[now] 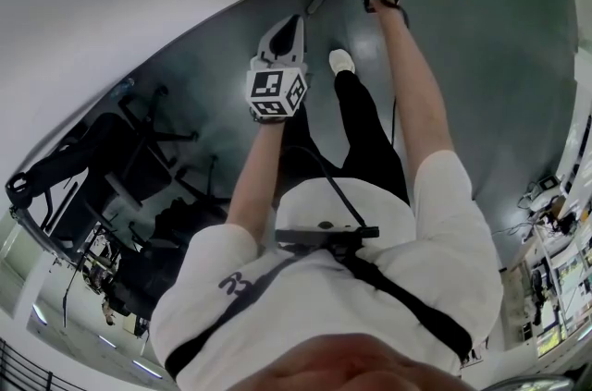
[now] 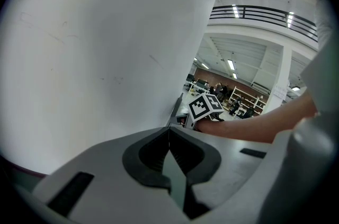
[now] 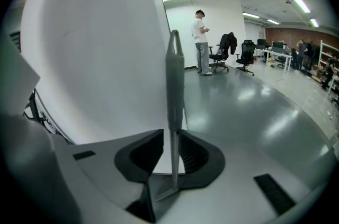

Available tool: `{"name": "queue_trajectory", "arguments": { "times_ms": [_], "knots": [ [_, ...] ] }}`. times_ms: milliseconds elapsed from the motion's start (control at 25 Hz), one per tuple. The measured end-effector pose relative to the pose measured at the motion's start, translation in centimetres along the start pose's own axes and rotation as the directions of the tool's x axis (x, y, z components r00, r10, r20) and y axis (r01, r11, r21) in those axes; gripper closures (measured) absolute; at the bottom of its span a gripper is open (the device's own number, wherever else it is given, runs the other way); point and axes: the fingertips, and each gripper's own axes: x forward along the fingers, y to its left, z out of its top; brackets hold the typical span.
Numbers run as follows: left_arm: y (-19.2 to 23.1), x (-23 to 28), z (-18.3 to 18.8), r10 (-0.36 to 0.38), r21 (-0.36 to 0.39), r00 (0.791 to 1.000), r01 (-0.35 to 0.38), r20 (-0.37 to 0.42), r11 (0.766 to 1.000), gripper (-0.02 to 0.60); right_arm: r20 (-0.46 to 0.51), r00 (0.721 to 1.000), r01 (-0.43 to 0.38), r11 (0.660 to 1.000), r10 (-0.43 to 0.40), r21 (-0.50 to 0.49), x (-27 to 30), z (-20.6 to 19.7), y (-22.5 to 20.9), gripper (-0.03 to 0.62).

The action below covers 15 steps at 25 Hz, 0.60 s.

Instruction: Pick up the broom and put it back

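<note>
The right gripper (image 3: 171,135) has its jaws clamped on the thin grey handle of the broom (image 3: 174,85), which stands upright just beside the white wall (image 3: 95,59). The left gripper (image 2: 169,134) has its jaws pressed together on nothing. The handle looks light, stiff and smooth, so it may swivel. A hold nearer mid-shaft would likely steady it.

**Broom (image 3: 174,90): upright at the wall, handle in the jaws**

Only the handle shows: a slim grey shaft ending at the top in a narrow hanging loop. It stands near vertical, just beside the white wall (image 3: 95,59), above the glossy grey-green floor (image 3: 249,106). The lower shaft passes between the jaws of the right gripper (image 3: 170,135), whose pads close on both of its sides. In the head view it reads as a thin grey bar slanting along the foot of the wall. The brush end is out of view.
</note>
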Motion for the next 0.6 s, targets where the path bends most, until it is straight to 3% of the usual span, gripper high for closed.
{"name": "queue_trajectory", "arguments": {
  "times_ms": [80, 280, 480, 600],
  "knots": [
    [0.0, -0.1, -0.1, 0.000, -0.004, 1.000, 0.000, -0.002, 1.000, 0.571, 0.011, 1.000, 0.017, 1.000, -0.017, 0.005, -0.3, -0.2, 0.1, 0.539],
    [-0.2, -0.6, -0.1, -0.001, -0.008, 1.000, 0.001, 0.004, 1.000, 0.571, 0.009, 1.000, -0.008, 0.999, 0.008, -0.037, -0.4, -0.3, 2.3, 0.539],
    [0.0, -0.5, -0.4, 0.006, -0.017, 1.000, -0.006, 0.005, 1.000, 0.571, -0.010, 0.995, -0.103, 0.977, 0.103, -0.187, 0.2, -0.1, 7.3, 0.539],
    [0.4, -1.2, -0.3, 0.012, -0.018, 1.000, -0.012, 0.008, 1.000, 0.571, -0.009, 0.993, -0.115, 0.980, 0.115, -0.165, 0.5, -0.2, 8.2, 0.539]
  ]
}}
